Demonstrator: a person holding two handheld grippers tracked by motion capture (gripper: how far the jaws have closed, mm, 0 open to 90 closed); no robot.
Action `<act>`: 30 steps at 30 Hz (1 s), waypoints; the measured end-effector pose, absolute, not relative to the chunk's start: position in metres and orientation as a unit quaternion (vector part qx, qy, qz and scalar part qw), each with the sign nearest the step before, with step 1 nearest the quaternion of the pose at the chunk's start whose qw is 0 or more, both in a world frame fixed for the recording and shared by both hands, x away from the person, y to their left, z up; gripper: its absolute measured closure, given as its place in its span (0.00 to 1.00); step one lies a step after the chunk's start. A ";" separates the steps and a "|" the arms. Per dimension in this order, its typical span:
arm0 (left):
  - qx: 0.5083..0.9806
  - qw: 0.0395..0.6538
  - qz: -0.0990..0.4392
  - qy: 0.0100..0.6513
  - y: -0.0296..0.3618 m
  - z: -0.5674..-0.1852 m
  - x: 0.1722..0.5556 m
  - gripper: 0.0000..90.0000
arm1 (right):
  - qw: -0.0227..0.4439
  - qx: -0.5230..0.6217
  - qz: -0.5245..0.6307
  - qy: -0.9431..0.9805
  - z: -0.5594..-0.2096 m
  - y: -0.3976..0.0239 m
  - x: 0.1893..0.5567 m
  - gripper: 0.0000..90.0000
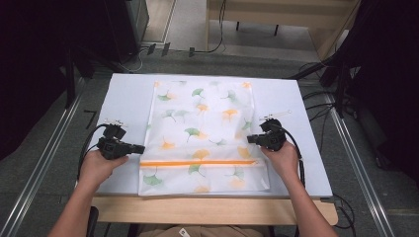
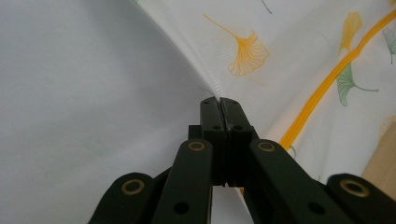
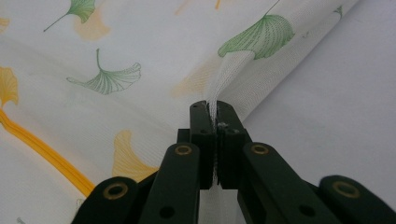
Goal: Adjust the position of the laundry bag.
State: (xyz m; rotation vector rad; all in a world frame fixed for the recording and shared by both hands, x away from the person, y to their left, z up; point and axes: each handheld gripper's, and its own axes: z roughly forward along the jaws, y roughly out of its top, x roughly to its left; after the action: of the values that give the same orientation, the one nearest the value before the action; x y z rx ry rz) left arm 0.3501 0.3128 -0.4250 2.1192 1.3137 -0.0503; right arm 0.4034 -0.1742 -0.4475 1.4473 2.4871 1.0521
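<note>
A white mesh laundry bag (image 1: pixel 202 128) printed with green and orange ginkgo leaves lies flat on the white mat, with an orange zipper (image 1: pixel 197 162) running across its near part. My left gripper (image 1: pixel 143 148) is at the bag's left edge, just above the zipper. In the left gripper view its jaws are shut (image 2: pixel 219 100) on that edge of the bag (image 2: pixel 289 42). My right gripper (image 1: pixel 249 139) is at the right edge. In the right gripper view a pinched ridge of mesh runs between its shut jaws (image 3: pixel 212 105), and the bag (image 3: pixel 140 46) rises slightly there.
The white mat (image 1: pixel 128 98) covers a wooden table whose front edge (image 1: pixel 212 210) shows near the person. Metal rails (image 1: pixel 44 158) run along the floor on both sides. Cables and dark equipment (image 1: pixel 341 84) stand beyond the far corners.
</note>
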 end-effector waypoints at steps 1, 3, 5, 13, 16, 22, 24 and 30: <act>0.809 0.310 -0.022 0.498 0.311 -0.427 0.351 1.00 | 0.039 0.472 0.340 0.812 -0.449 -0.173 0.404 0.99; 0.810 0.310 -0.021 0.498 0.311 -0.428 0.351 1.00 | 0.041 0.474 0.336 0.813 -0.449 -0.173 0.404 0.99; 0.807 0.312 -0.020 0.500 0.312 -0.428 0.351 1.00 | 0.039 0.475 0.333 0.814 -0.451 -0.175 0.405 0.97; 0.794 0.342 -0.011 0.503 0.315 -0.423 0.350 0.71 | 0.060 0.472 0.350 0.807 -0.449 -0.184 0.404 0.62; 0.787 0.359 0.004 0.502 0.313 -0.420 0.349 0.65 | 0.070 0.473 0.350 0.805 -0.447 -0.186 0.403 0.65; 0.787 0.368 0.015 0.496 0.310 -0.413 0.347 0.56 | 0.067 0.469 0.390 0.790 -0.435 -0.189 0.396 1.00; 0.786 0.370 0.017 0.494 0.307 -0.412 0.347 0.56 | 0.062 0.468 0.389 0.791 -0.435 -0.188 0.396 1.00; 0.796 0.373 0.019 0.477 0.292 -0.413 0.349 0.52 | 0.055 0.463 0.343 0.815 -0.450 -0.175 0.402 1.00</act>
State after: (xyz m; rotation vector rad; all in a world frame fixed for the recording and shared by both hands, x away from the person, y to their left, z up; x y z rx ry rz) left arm 0.3490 0.2923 -0.4132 2.0381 1.2221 0.0490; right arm 0.4021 -0.1748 -0.4505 1.4065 2.4746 1.0406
